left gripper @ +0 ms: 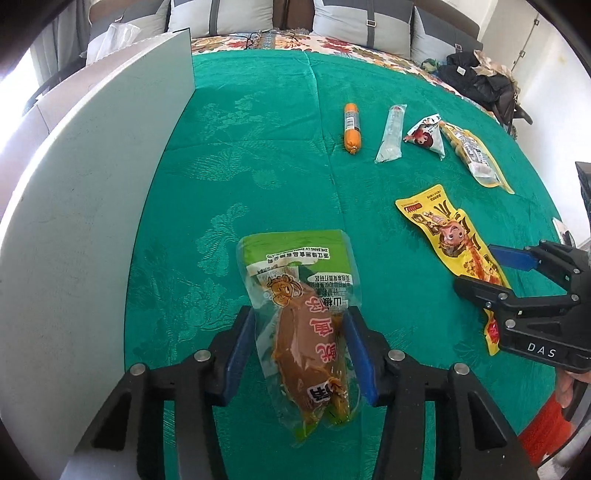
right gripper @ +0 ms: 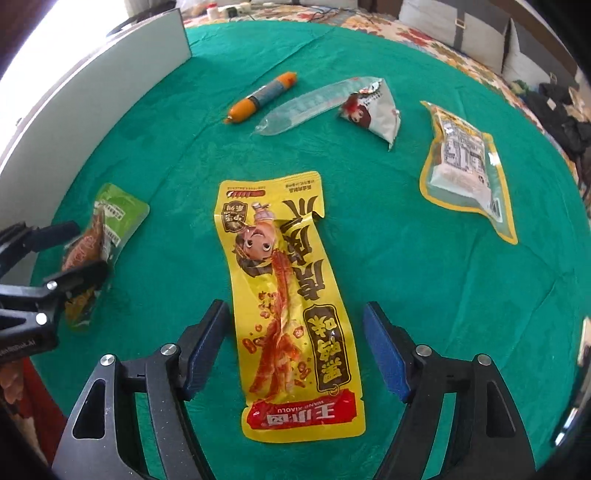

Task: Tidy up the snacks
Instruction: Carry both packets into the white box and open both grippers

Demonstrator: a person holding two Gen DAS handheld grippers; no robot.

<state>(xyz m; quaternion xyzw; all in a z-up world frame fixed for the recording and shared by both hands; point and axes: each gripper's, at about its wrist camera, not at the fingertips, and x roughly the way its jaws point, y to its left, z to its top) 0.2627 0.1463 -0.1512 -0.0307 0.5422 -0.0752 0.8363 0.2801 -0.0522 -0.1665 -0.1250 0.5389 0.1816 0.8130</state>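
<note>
Only leftward, left gripper (left gripper: pixel 299 350) pinching green pouch (left gripper: pixel 295 295); right gripper (right gripper: pixel 295 350) spread astride yellow pouch (right gripper: pixel 291 295).

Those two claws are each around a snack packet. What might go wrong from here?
The left hand-held gripper pinches the green packet by its bulging middle; the slick film may slip or the food get squashed. The right hand-held gripper straddles the flat yellow packet; closing could just crumple it against the green cloth.

Green patterned cloth (left gripper: pixel 258 147) spread flat, creased. White board (left gripper: pixel 92 203) standing along its left edge. Grey cushions (left gripper: pixel 362 26) lined up behind, floral cover (left gripper: pixel 332 42) beneath them. Dark clothes pile (left gripper: pixel 476 79) far right.
</note>
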